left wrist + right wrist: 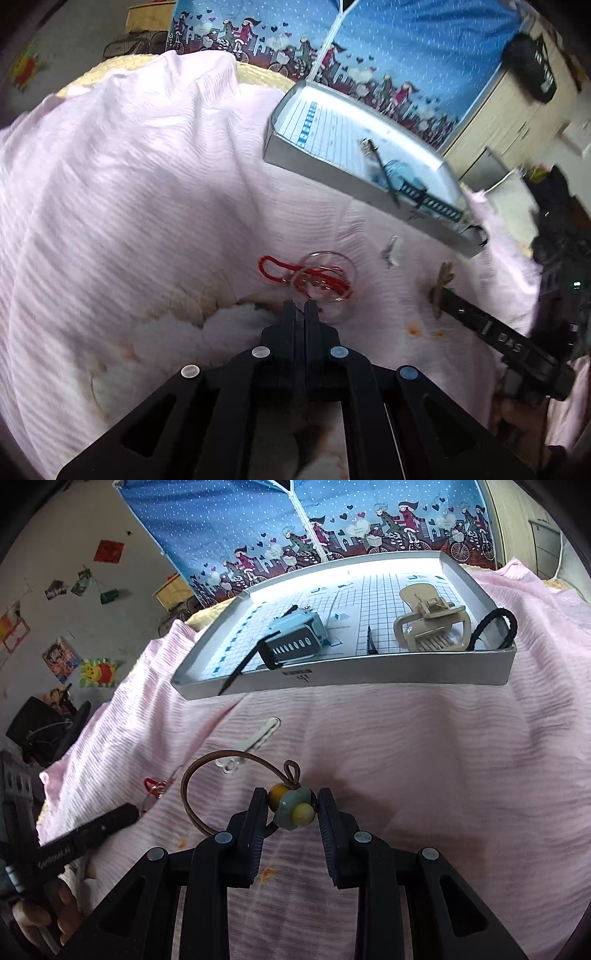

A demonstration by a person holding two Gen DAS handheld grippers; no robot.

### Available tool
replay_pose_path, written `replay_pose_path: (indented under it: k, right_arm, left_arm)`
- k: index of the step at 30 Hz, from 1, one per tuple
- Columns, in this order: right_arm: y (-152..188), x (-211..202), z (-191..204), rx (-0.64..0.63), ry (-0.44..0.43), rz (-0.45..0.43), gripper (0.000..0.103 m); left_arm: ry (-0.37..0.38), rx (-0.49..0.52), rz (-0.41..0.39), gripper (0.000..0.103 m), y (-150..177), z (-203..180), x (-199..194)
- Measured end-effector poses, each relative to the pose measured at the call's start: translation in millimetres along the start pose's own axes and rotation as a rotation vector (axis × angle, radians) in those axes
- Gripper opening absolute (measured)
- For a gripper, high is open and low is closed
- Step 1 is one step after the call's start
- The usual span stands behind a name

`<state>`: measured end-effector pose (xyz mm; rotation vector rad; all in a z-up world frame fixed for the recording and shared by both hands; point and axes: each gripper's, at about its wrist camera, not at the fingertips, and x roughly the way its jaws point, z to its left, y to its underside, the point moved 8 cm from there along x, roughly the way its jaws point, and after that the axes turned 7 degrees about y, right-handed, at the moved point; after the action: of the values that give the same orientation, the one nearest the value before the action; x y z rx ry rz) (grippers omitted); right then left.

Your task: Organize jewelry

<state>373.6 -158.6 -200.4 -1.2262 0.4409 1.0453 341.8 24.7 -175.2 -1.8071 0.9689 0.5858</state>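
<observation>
At lower left, the left gripper (300, 308) has its jaws pressed together on nothing, the red cord bracelet (295, 275) just beyond. At lower center, the right gripper (291, 808) clasps the beaded hair tie (293, 806); a white clip (251, 744) and the tray (369, 672) lie above.

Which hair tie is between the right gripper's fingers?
The brown hair tie with yellow and blue beads, held by the right gripper. The black hair tie lies in the tray.
</observation>
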Motion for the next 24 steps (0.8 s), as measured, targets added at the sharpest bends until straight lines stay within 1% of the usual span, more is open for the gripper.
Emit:
replay_pose_path:
  k: [3, 7, 11, 13, 15, 16, 18, 20, 22, 24]
  right_arm:
    - [1.4, 1.3, -1.8, 0.001, 0.004, 0.005, 0.027]
    - [3.4, 3.3, -1.8, -0.011, 0.012, 0.011, 0.027]
    - [4.9, 3.6, -0.3, -0.031, 0.025, 0.011, 0.027]
    - [4.5, 4.6, 0.6, -0.035, 0.028, 0.013, 0.027]
    - [5.1, 5.8, 0.4, -0.038, 0.031, 0.016, 0.027]
    - [5.7, 6.4, 0.5, -0.04, 0.034, 0.017, 0.027]
    - [6.2, 7.4, 0.9, -0.046, 0.037, 0.019, 0.028]
    - [6.7, 7.6, 0.8, -0.047, 0.038, 0.021, 0.028]
    - [6.7, 8.4, 0.9, -0.047, 0.038, 0.023, 0.028]
    - [6.9, 8.8, 1.0, -0.047, 0.038, 0.024, 0.028]
  left_arm:
    - [0.019, -0.037, 0.041, 0.002, -2.5, 5.7, 10.9]
    - [0.052, -0.094, 0.075, 0.003, -5.8, 12.0, 18.3]
    - [0.055, -0.081, 0.098, 0.003, -6.9, 12.1, 21.7]
    - [0.062, -0.072, 0.096, 0.006, -7.3, 11.3, 21.6]
    - [0.086, -0.066, 0.092, 0.011, -7.1, 10.2, 22.1]
    - [0.091, -0.064, 0.091, 0.013, -7.5, 9.0, 22.8]
    - [0.097, -0.056, 0.094, 0.019, -8.3, 7.2, 24.7]
    - [0.09, -0.048, 0.089, 0.02, -8.8, 6.0, 24.8]
    - [0.08, -0.049, 0.063, 0.02, -8.8, 5.1, 21.1]
    - [0.055, -0.005, 0.004, 0.02, -9.1, 1.8, 11.4]
